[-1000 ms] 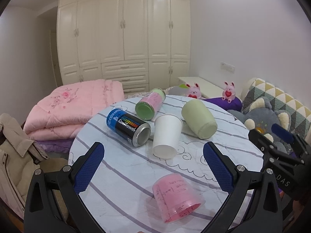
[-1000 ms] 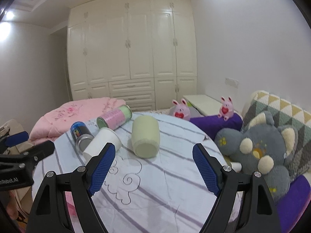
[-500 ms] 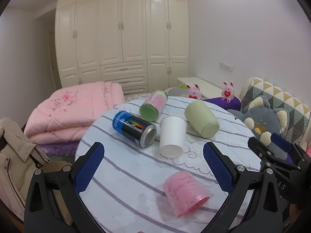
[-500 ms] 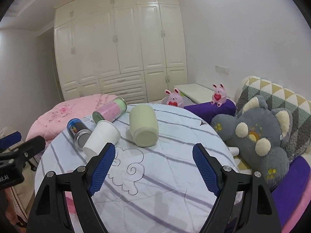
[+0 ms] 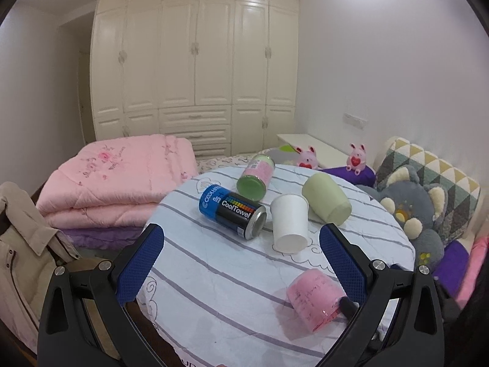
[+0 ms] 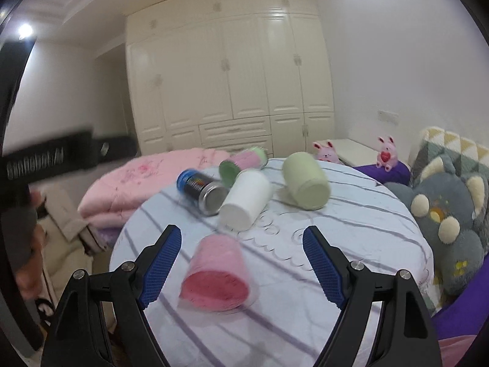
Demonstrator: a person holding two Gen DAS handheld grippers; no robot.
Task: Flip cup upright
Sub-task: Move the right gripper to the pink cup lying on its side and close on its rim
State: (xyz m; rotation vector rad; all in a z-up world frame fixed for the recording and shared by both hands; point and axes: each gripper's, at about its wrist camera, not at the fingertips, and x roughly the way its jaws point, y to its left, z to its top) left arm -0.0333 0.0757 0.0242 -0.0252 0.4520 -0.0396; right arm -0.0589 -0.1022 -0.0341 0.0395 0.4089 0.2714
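A round table [image 5: 232,281] covered with a striped white cloth is seen. A blue and black can [image 5: 233,211] marked "CoolTowel" lies on its side at the far left, with a green-lidded pink canister [image 5: 256,176] lying just behind it. A folded pink quilt [image 5: 119,177] is stacked to the left, beside a beige coat [image 5: 21,244]. A grey plush toy [image 5: 412,211] rests at the right. A cream wardrobe [image 5: 195,70] fills the far wall.

Bright ceiling light; right view motion-blurred, fisheye-warped
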